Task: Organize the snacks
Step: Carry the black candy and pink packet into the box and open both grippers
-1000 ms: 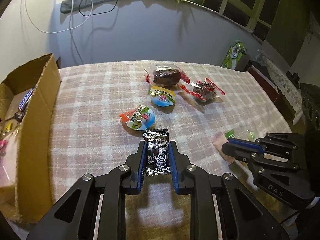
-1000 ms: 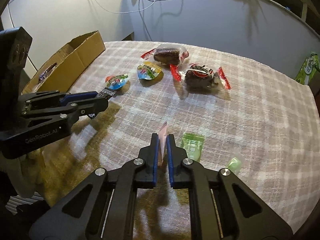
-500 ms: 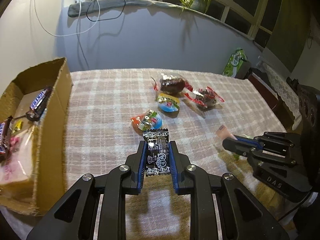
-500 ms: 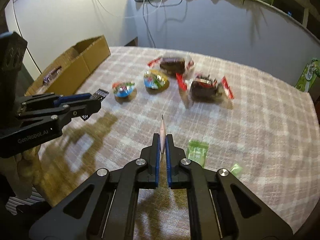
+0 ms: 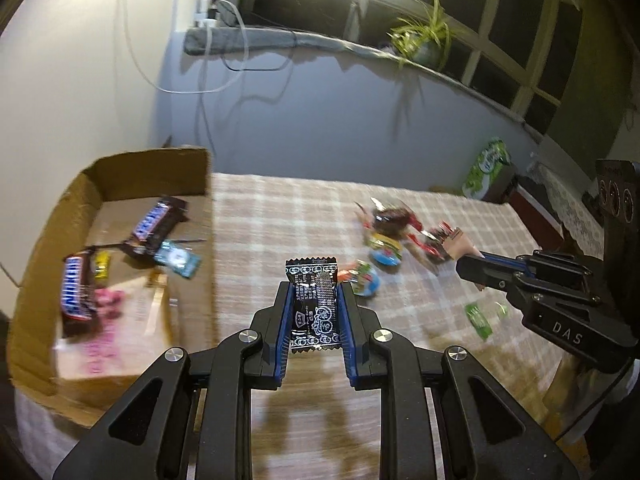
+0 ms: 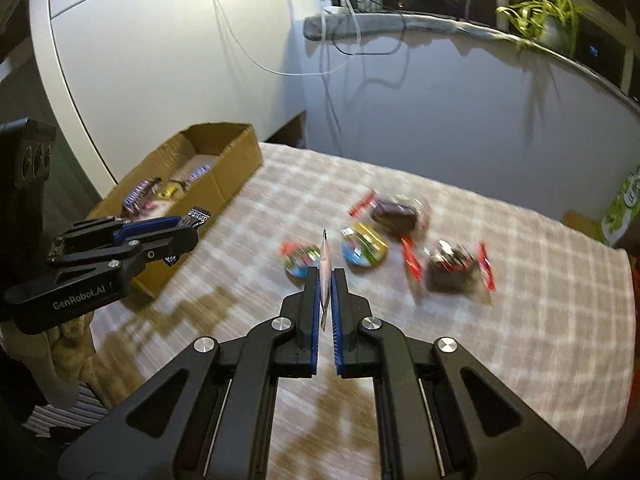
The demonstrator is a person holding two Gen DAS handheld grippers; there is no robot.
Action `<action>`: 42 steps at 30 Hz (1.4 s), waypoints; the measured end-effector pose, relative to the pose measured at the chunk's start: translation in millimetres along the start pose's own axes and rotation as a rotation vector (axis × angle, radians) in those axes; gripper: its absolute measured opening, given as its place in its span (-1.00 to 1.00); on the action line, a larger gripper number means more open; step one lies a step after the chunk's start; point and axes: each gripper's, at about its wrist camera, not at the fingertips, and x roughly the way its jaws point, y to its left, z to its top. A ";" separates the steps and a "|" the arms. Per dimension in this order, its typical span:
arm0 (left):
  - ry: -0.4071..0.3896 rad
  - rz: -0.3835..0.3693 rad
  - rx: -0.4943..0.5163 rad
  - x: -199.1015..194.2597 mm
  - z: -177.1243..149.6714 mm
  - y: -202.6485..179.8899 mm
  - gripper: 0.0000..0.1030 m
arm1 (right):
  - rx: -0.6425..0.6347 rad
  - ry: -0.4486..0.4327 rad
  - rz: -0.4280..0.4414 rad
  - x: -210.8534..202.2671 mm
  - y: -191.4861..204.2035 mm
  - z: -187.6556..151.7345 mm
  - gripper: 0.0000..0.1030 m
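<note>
The right tongs (image 6: pixel 327 280) pinch a thin pink packet (image 6: pixel 325 272) edge-on above the checked bench (image 6: pixel 520 320). Just beyond their tips lie two round colourful snacks (image 6: pixel 364 250). Far left, the left tongs (image 6: pixel 176 232) grip a black packet (image 6: pixel 196 216) beside the cardboard box (image 6: pixel 224 184).

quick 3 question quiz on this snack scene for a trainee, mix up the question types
1. True or false: the left gripper is shut on a black packet.
2. Which view shows the pink packet edge-on, as a thin sliver?
A. left wrist
B. right wrist
3. Fill in: the bars already put away lie in the ____.

Key: 1 true; 2 B; 3 cardboard box. In the left wrist view, the pink packet shows broader at the tip of the right gripper.
</note>
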 end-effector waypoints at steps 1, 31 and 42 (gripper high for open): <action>-0.006 0.006 -0.007 -2.3 0.8 5.0 -0.61 | -0.009 -0.003 0.005 1.5 4.0 4.3 -0.90; -0.062 0.176 -0.147 -31.6 5.0 117.8 -0.61 | -0.203 0.001 0.204 93.3 139.8 101.6 -0.90; -0.062 0.178 -0.162 -32.6 3.3 122.9 -0.60 | -0.241 0.036 0.231 113.9 162.1 106.7 -0.90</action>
